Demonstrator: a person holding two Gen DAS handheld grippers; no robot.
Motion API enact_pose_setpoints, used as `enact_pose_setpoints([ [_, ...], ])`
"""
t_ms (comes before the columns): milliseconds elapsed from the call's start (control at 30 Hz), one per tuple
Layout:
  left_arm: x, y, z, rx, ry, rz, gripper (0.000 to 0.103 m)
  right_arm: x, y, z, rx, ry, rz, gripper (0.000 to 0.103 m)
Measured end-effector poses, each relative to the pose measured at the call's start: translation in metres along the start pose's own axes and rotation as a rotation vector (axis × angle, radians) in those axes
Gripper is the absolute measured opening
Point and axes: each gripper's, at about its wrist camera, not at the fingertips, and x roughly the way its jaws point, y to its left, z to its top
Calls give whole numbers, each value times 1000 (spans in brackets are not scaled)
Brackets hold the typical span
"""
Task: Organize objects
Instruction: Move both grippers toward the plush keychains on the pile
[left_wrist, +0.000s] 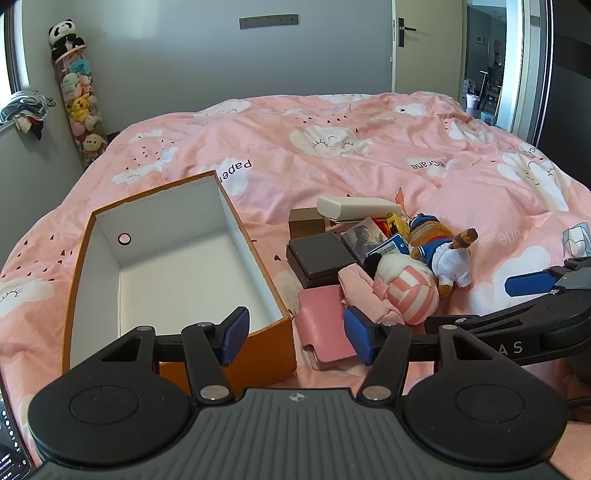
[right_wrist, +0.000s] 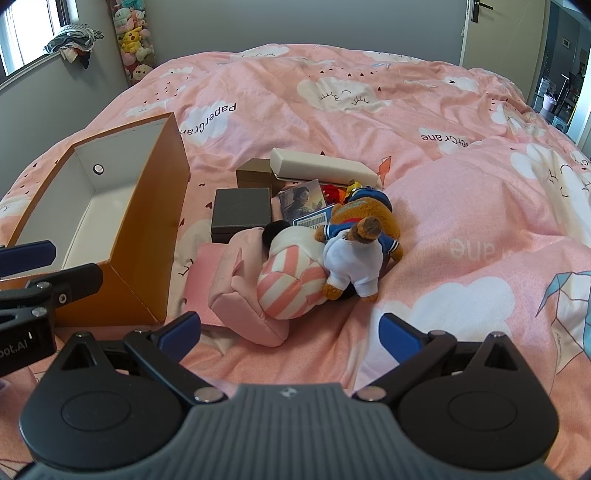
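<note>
The left gripper (left_wrist: 295, 334) hangs low with its jaws spread wide, nothing between the blue pads (left_wrist: 233, 335). The right gripper (right_wrist: 290, 334) is likewise parted, its two blue fingertips (right_wrist: 400, 338) well apart and holding nothing. The two tools sit side by side: in the left wrist view the right gripper juts in from the right edge, and in the right wrist view the left gripper shows at the left edge.

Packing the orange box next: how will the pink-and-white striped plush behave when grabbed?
The striped plush looks soft and rounded, so it likely squashes between the tongs and is probably light. It leans against the brown bear and the pink pouch, so lifting it may shift them.
</note>
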Motion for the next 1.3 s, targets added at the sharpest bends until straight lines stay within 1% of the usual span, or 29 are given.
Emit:
enact_pose_setpoints([
  [367,2,-1,1,6,9,-5,69,0,-1,0,0,1,0,102],
  [500,3,-2,1,15,11,-20,69,1,0,2,2,1,-1,102],
  [667,6,-6,2,51,12,-65,69,6,-5,2,30,4,7,102],
  [767,9,-8,4,69,17,-104,69,6,-12,4,70,-15,18,102],
  [933,19,-5,16,61,29,-173,69,9,-28,14,95,-14,7,102],
  [1000,23,-5,23,64,29,-199,69,9,-35,21,100,-21,5,96],
  [1033,26,-6,28,65,31,-214,69,10,-38,26,97,-20,6,88],
  [1067,30,-8,33,74,35,-237,69,11,-41,32,93,-19,1,82],
  [1100,34,-11,39,82,44,-251,69,11,-44,37,87,-22,-6,81],
  [1200,48,-23,51,122,57,-253,69,18,-52,56,79,-28,-17,77],
  [1233,53,-26,54,132,58,-254,69,22,-54,62,73,-20,-22,73],
  [1300,65,-33,60,152,74,-278,68,32,-55,71,49,6,-26,70],
])
